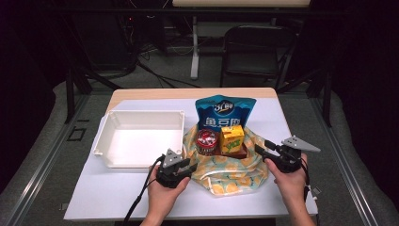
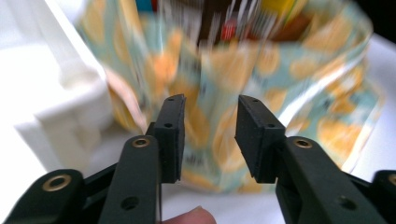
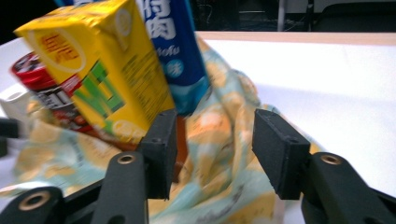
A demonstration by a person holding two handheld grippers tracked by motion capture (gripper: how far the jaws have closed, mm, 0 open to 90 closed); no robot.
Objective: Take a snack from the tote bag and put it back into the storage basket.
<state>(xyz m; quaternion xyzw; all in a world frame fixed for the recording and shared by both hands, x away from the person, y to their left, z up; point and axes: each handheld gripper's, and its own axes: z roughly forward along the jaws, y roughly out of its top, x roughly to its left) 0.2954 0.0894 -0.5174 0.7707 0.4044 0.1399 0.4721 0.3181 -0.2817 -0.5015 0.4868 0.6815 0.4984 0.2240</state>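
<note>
High view: both grippers flank the printed bag [image 1: 230, 174].
Left gripper [image 1: 187, 165] and right gripper [image 1: 261, 149] stand spread, pinching nothing; the soft, slippery film looks best pinched at the rim ahead.

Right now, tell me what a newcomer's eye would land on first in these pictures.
First comes the orange-patterned bag slumped open at the table's middle, with a blue snack packet, a yellow drink carton and a red-topped can standing in it. To its left sits an empty white bin. The left gripper and right gripper flank the bag, both with jaws open and nothing between them.
</note>
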